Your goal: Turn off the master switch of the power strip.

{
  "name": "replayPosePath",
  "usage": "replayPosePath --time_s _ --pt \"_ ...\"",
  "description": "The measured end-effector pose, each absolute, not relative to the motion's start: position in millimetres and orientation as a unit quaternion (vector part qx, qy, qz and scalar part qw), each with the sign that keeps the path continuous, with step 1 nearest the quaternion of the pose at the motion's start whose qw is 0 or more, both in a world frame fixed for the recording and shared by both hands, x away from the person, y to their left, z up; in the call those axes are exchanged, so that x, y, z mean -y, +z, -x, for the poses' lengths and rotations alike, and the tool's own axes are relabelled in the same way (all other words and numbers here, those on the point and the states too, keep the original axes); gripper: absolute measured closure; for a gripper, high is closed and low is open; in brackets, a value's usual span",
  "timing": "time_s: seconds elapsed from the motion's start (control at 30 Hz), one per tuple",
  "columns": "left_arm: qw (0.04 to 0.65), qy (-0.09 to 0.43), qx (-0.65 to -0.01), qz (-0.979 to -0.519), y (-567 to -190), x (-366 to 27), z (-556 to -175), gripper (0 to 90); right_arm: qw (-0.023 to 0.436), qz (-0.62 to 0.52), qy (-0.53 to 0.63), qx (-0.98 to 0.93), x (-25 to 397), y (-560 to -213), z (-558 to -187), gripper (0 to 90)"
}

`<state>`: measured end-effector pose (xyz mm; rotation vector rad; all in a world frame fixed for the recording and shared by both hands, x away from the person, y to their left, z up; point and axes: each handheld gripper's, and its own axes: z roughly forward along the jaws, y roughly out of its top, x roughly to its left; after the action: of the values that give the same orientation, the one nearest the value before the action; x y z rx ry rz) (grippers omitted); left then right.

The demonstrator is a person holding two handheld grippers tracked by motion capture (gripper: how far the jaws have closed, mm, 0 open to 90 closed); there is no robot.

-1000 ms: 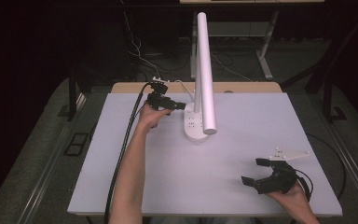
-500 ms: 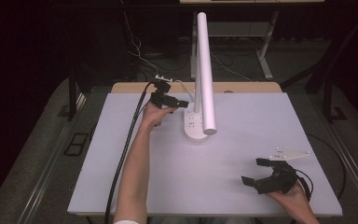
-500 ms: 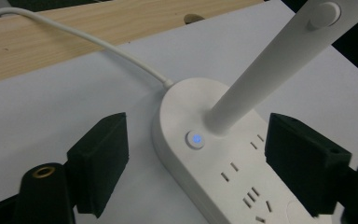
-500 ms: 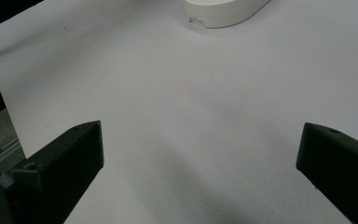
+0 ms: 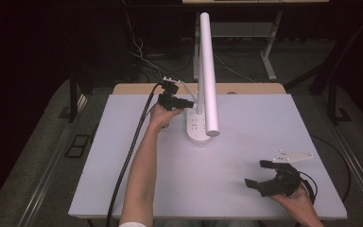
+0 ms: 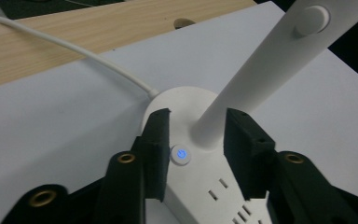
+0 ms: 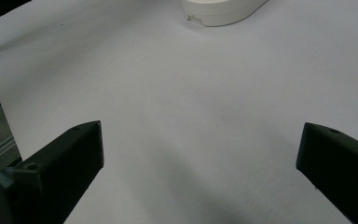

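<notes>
A white desk lamp stands at the table's back middle, with an oval base (image 5: pixel 197 132) and a long white head (image 5: pixel 209 71). My left gripper (image 5: pixel 187 102) is open at the base. Its jaws stand on either side of a round power button (image 6: pixel 181 154) that glows blue and the foot of the lamp's stem (image 6: pixel 261 70). Socket slots show on the base (image 6: pixel 186 100) between the jaws. My right gripper (image 5: pixel 261 173) is held open just above the table's front right, with nothing between its jaws (image 7: pixel 200 149). The lamp's base (image 7: pixel 223 9) lies far ahead of it.
The white tabletop (image 5: pixel 123 165) has a wooden strip (image 5: pixel 246 88) along its back edge. A white cable (image 6: pixel 74 51) runs from the lamp's base over that strip. A black cable (image 5: pixel 132 156) trails from the left gripper along the forearm.
My left gripper has edged slightly farther back and in toward the lamp's stem. The right gripper has stayed where it was.
</notes>
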<state>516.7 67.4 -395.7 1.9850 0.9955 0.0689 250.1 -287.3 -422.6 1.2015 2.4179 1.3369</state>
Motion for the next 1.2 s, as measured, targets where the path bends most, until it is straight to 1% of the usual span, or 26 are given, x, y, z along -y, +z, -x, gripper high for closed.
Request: replayPosePath --time_s 0.03,0.07,0.1,0.13,0.17,0.2,0.23,0.33,0.37,0.57,0.83,0.87,1.07,1.1,1.2 --pt "0.442 0.026 -0.400 -0.802 -395.8 -67.2 -516.6 66.2 0.066 -0.396 0.443 -0.802 287.2 -422.8 -250.5 0.0" --pt "0.444 0.022 -0.402 -0.800 -396.5 -66.5 -516.4 66.2 0.066 -0.396 0.443 -0.802 287.2 -422.8 -250.5 0.0" --pt "0.443 0.020 -0.399 -0.803 -397.2 -67.0 -516.8 72.8 0.066 -0.395 0.443 -0.802 287.1 -422.7 -250.4 0.0" --pt "0.442 0.015 -0.402 -0.802 -398.2 -67.0 -516.8 72.8 0.066 -0.395 0.443 -0.802 287.1 -422.7 -250.4 0.0" --pt "0.438 0.012 -0.399 -0.805 -399.1 -68.4 -517.7 79.6 0.064 -0.397 0.443 -0.802 287.3 -422.5 -250.1 0.0" --pt "0.439 0.007 -0.403 -0.803 -400.6 -68.5 -517.8 79.6 0.064 -0.397 0.443 -0.802 287.3 -422.5 -250.1 0.0" --pt "0.445 0.003 -0.410 -0.796 -402.1 -67.5 -517.6 82.1 0.064 -0.397 0.444 -0.801 287.5 -422.4 -250.1 0.0" --pt "0.438 0.007 -0.408 -0.801 -404.0 -67.7 -518.1 88.1 0.064 -0.397 0.444 -0.801 287.9 -422.4 -250.3 0.0" --pt "0.442 0.008 -0.415 -0.795 -404.8 -66.0 -517.8 89.7 0.064 -0.397 0.444 -0.801 287.8 -422.4 -250.3 0.0" --pt "0.432 0.019 -0.413 -0.801 -408.5 -61.9 -518.1 89.9 0.065 -0.394 0.444 -0.802 287.4 -423.0 -250.8 0.0" --pt "0.426 0.019 -0.411 -0.805 -415.3 -58.2 -519.8 90.0 0.064 -0.395 0.442 -0.803 287.0 -423.0 -250.4 0.0" --pt "0.431 0.016 -0.419 -0.799 -416.3 -56.8 -519.2 90.0 0.064 -0.394 0.442 -0.803 286.9 -423.0 -250.4 0.0" --pt "0.431 0.017 -0.419 -0.799 -420.0 -55.6 -520.3 90.0 0.064 -0.393 0.441 -0.804 286.6 -423.4 -250.6 0.0" --pt "0.436 0.015 -0.431 -0.790 -421.0 -53.2 -519.2 90.0 0.064 -0.393 0.441 -0.804 286.6 -423.4 -250.6 0.0" --pt "0.427 0.013 -0.438 -0.791 -423.5 -52.4 -519.3 89.7 0.065 -0.393 0.441 -0.805 286.4 -423.4 -250.5 0.0"
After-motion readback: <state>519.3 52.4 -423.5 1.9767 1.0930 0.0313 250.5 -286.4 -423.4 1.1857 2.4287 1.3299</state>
